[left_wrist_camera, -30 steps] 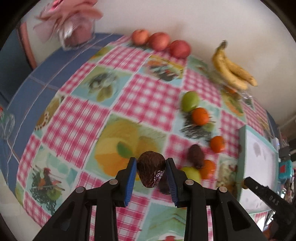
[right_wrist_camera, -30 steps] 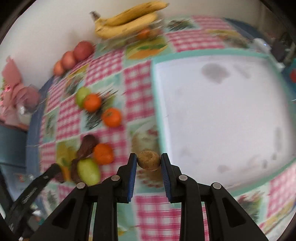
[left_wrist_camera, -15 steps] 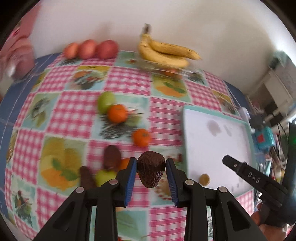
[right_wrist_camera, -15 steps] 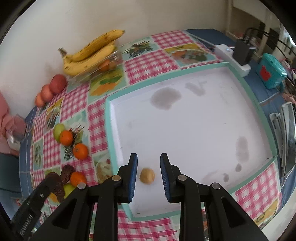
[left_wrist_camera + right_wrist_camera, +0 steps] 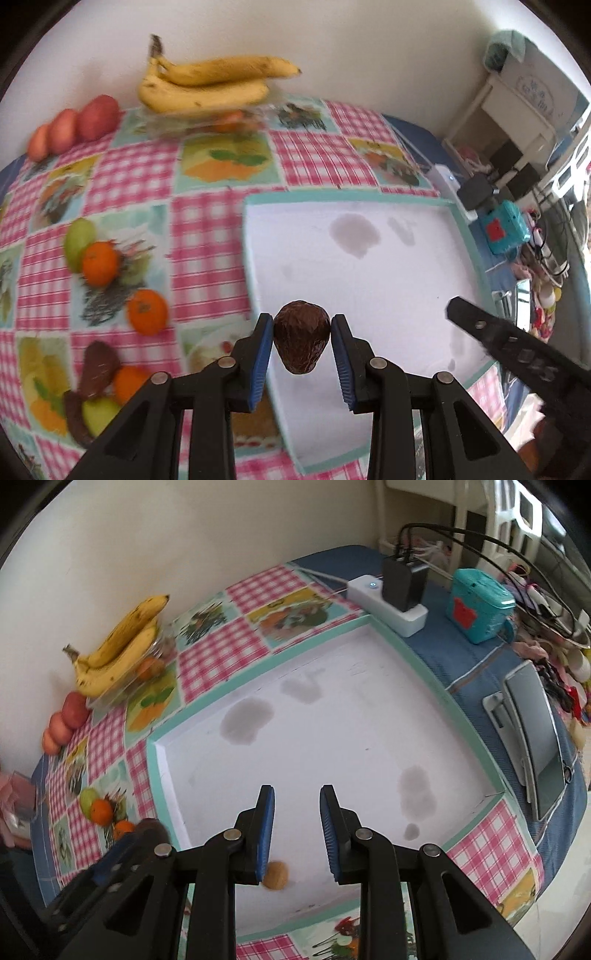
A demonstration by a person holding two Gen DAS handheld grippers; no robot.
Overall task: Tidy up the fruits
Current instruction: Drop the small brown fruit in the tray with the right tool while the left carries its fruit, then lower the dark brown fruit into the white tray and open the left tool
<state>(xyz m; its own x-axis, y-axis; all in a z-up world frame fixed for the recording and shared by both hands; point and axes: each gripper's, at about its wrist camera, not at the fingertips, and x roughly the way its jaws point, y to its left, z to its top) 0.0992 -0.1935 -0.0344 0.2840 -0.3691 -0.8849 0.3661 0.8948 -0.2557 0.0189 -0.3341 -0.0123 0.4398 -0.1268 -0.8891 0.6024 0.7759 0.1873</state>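
Brown wrinkled fruit (image 5: 301, 336) sits pinched in the left claw (image 5: 302, 345), above the white tray (image 5: 369, 273). The right claw (image 5: 297, 827) stands open, holding nothing; a small tan fruit (image 5: 275, 875) lies on the tray beneath it.

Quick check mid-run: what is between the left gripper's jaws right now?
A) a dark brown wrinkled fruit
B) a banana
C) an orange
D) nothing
A: the left gripper is shut on the dark brown fruit, held above the near edge of the white tray, while the bananas lie by the wall.
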